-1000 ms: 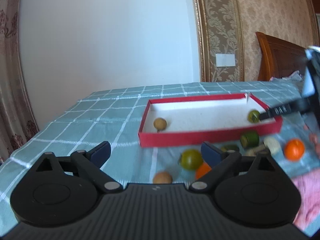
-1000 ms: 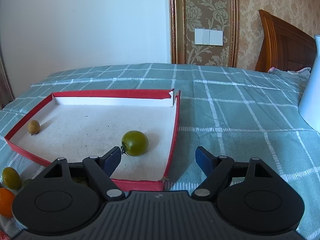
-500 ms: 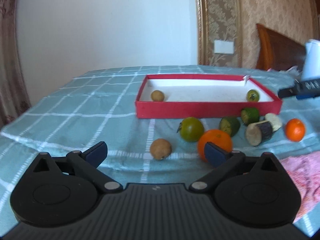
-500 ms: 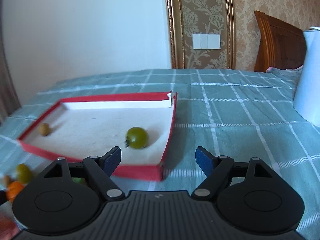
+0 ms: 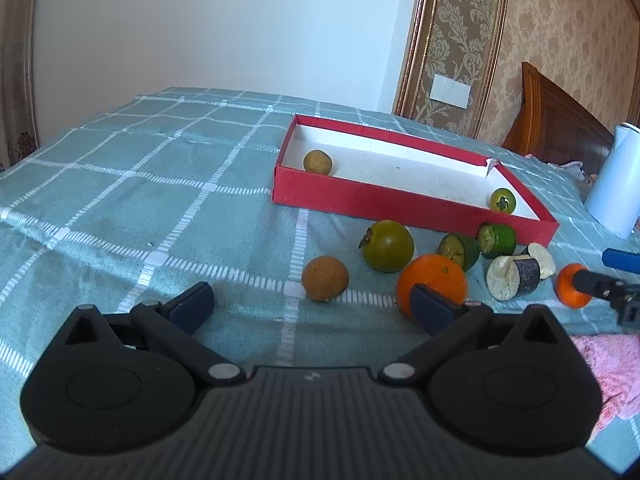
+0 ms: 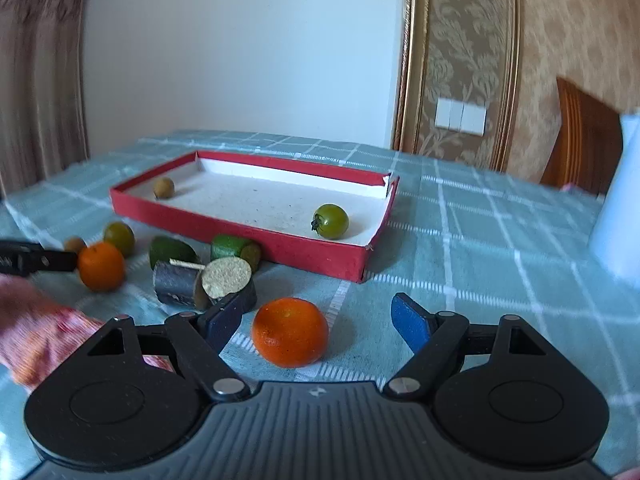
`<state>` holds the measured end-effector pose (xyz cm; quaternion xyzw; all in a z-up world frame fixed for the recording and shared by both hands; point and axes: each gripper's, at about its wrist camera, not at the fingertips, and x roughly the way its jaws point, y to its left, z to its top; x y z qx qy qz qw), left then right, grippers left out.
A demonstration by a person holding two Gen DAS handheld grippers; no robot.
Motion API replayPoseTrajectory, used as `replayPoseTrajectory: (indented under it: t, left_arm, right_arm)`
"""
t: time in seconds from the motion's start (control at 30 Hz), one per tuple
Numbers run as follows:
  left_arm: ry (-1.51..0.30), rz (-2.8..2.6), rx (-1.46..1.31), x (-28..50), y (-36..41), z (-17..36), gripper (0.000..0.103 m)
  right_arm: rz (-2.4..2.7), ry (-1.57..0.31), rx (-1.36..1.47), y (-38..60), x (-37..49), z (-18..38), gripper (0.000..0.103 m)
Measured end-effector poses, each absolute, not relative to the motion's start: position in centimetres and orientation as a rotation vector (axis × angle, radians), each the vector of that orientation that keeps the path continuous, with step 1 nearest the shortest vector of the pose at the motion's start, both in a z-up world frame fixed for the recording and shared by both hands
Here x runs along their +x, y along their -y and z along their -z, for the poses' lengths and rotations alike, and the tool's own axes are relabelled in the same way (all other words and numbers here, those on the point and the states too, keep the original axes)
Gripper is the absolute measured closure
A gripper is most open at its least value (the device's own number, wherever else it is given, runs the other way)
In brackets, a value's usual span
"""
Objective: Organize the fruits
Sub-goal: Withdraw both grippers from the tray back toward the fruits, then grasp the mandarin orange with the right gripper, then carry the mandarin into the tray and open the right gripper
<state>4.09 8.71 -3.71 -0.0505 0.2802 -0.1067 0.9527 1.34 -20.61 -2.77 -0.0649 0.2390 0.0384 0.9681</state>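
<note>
Two fruits in red box (image 5: pixel 400 202); rest loose on checked table (image 5: pixel 120 200). Left hand-held gripper (image 5: pixel 312 300) spread wide, right hand-held gripper (image 6: pixel 316 316) apart around an orange (image 6: pixel 290 332), untouched.

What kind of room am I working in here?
Most likely a bedroom at home: a carved wooden headboard stands behind a surface spread with a checked cloth, maybe a bed, and the wall has patterned wallpaper with a light switch.

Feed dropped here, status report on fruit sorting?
Both grippers open, empty. Right gripper lined up on orange. Red tray holds two fruits. Path clear.
</note>
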Motion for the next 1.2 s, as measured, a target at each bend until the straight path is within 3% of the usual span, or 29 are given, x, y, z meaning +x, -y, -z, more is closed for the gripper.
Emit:
replayPoseTrajectory:
  t: [0.13, 0.2, 0.27, 0.43, 1.2]
  left_arm:
    - [-0.572, 0.222, -0.11, 4.1, -8.8, 3.7, 0.0]
    - [-0.572, 0.222, -0.11, 4.1, -8.8, 3.7, 0.0]
    - [-0.572, 0.222, -0.11, 4.1, -8.8, 3.7, 0.0]
    - [-0.571, 0.224, -0.112, 4.1, -8.8, 3.7, 0.0]
    - [-0.57, 0.224, -0.113, 4.1, -8.8, 3.7, 0.0]
  right_arm:
    - [-0.108, -0.518, -0.126, 20.3, 2.0, 3.3, 0.021]
    - [-0.109, -0.552, -0.118, 20.3, 2.6, 3.6, 0.028]
    - [-0.138, -0.573, -0.08, 20.7, 2.9, 3.7, 0.043]
    - [-0.151, -0.606, -0.043, 21.1, 3.2, 4.0, 0.057]
    - [-0.128, -0.476, -0.065, 20.0, 7.0, -0.1, 0.058]
